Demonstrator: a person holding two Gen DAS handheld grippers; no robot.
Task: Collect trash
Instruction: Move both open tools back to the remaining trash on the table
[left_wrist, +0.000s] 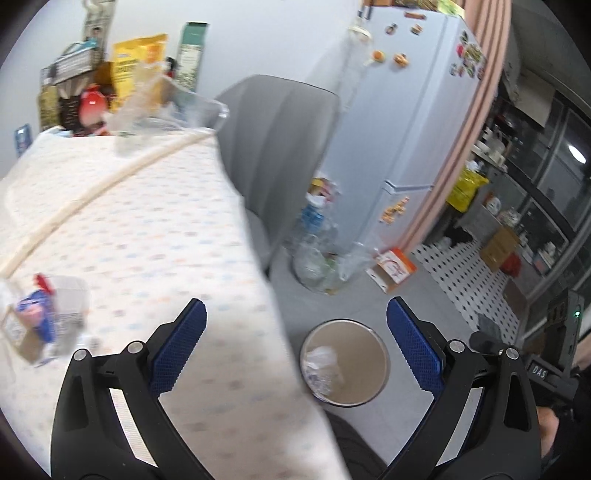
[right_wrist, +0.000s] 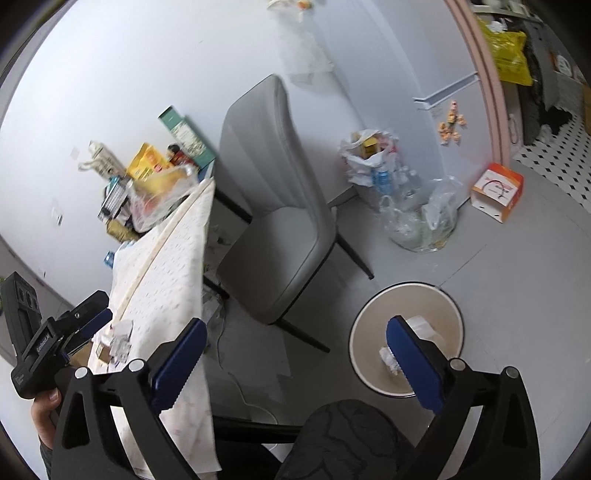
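The dotted tablecloth (left_wrist: 155, 221) fills the left of the frame, the round bin (left_wrist: 345, 363) sits lower right with crumpled wrappers inside. Both the left gripper (left_wrist: 295, 347) and right gripper (right_wrist: 295, 354) hang spread and empty. Between pickups, I judge; next reach targets the packet litter (left_wrist: 35, 321) at lower left.

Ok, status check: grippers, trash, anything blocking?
Both hand-held grippers open, empty. Crumpled wrapper in bin; more trash on table. Chair beside table, bin unobstructed.
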